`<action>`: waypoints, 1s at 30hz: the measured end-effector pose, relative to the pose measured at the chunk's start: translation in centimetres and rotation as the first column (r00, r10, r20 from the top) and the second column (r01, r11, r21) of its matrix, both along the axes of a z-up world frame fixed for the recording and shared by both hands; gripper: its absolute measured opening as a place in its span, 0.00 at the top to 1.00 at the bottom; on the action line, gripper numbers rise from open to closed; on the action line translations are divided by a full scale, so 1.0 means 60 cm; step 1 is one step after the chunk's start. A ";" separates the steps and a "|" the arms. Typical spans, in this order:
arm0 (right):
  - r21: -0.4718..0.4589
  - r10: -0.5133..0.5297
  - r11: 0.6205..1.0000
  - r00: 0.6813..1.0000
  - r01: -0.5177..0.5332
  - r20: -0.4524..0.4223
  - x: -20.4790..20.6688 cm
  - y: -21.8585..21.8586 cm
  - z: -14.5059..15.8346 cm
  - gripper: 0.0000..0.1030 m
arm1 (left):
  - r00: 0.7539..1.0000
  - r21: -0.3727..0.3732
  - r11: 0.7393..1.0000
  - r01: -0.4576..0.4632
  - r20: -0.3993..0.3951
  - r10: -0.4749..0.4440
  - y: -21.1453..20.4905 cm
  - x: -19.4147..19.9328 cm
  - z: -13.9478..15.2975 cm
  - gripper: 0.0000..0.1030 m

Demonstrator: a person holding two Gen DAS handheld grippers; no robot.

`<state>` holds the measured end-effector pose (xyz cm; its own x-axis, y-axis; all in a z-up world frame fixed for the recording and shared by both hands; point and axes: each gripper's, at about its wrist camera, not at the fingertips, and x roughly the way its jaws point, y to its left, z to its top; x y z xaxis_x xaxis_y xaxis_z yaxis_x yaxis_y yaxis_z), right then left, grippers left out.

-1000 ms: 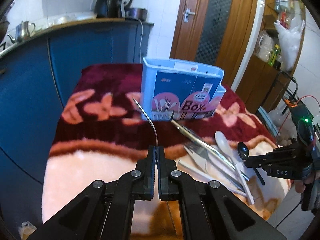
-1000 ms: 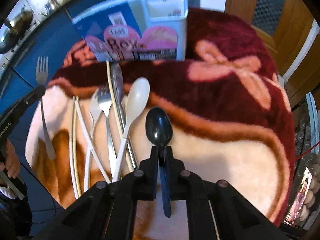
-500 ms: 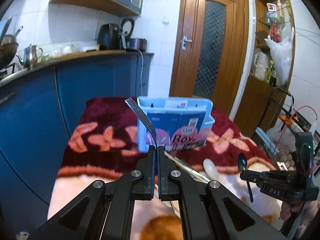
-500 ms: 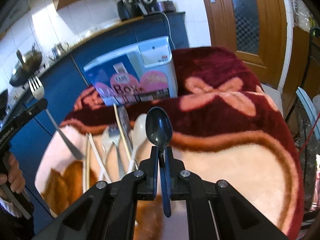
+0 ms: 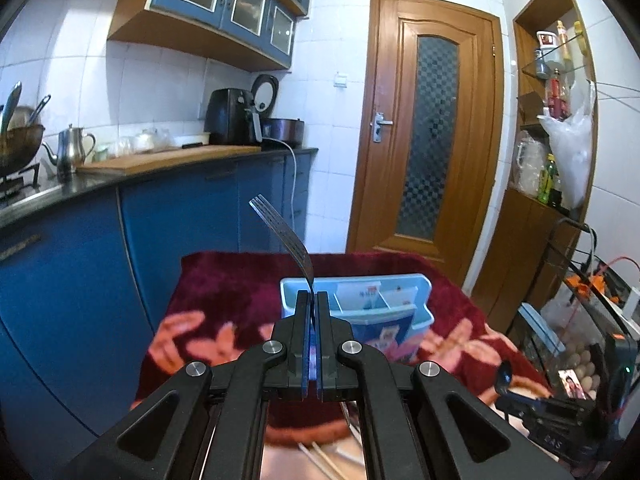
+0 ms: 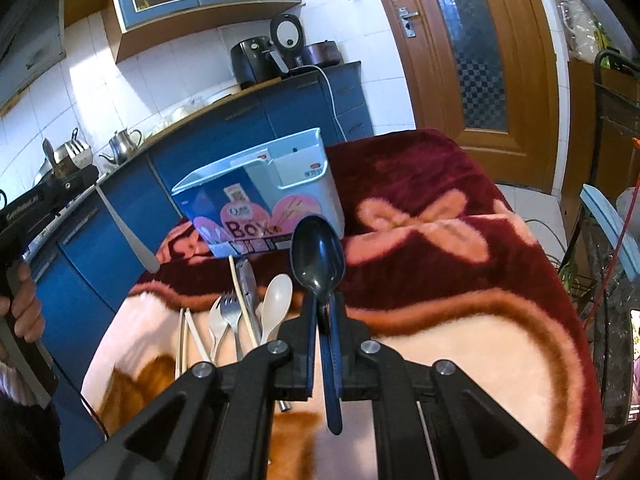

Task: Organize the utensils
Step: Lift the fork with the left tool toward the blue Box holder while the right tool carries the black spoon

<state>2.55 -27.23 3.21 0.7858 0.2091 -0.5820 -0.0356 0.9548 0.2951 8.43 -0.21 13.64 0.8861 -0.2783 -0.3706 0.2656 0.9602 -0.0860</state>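
Jaws: left gripper clamped tight on a metal fork by the handle, tines up toward 11 o'clock. Right gripper closed on the stem of a black plastic spoon, bowl up at 12, handle tail hanging out below the jaws.

Progress, my read: early. Both pieces are lifted, neither is in the blue utensil box yet. No utensil shows above its rim. The box has dividers and sits at 12 o'clock from both grippers on the dark red end of the blanket.

Left to sort, lying at 10 o'clock of the right gripper: white plastic spoon, metal fork, white plastic fork, chopsticks and what looks like a knife, side by side, handles toward the camera.
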 end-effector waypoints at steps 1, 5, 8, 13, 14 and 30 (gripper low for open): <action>0.000 -0.003 1.000 1.000 0.003 0.001 0.001 -0.002 0.000 0.92 | 1.000 0.003 1.000 -0.008 0.008 0.008 -0.001 0.008 0.007 0.99; 0.008 -0.007 1.000 1.000 0.007 0.007 0.008 -0.011 -0.003 0.92 | 0.998 -0.003 0.999 -0.042 0.041 0.042 -0.001 0.040 0.036 0.99; 0.015 -0.009 1.000 1.000 0.009 0.011 0.014 -0.015 -0.005 0.92 | 0.996 -0.003 0.998 -0.060 0.065 0.060 -0.004 0.065 0.057 0.99; 0.020 -0.010 1.000 1.000 0.010 0.020 0.025 -0.020 -0.006 0.92 | 0.987 0.030 0.994 -0.105 0.128 0.101 -0.019 0.102 0.073 0.99; 0.017 -0.007 1.000 1.000 0.006 0.025 0.028 -0.020 -0.005 0.92 | 0.987 0.031 0.994 -0.106 0.128 0.101 -0.022 0.109 0.074 0.99; -0.007 0.060 0.998 0.984 -0.059 0.167 0.122 -0.003 0.059 0.92 | 0.994 0.056 0.992 -0.111 -0.005 0.111 -0.023 0.207 -0.053 0.99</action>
<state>9.87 -27.43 6.72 0.8582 0.2575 -0.4440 -0.1410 0.9500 0.2785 20.85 -1.59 10.48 0.9073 -0.1573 -0.3900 0.1569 0.9871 -0.0332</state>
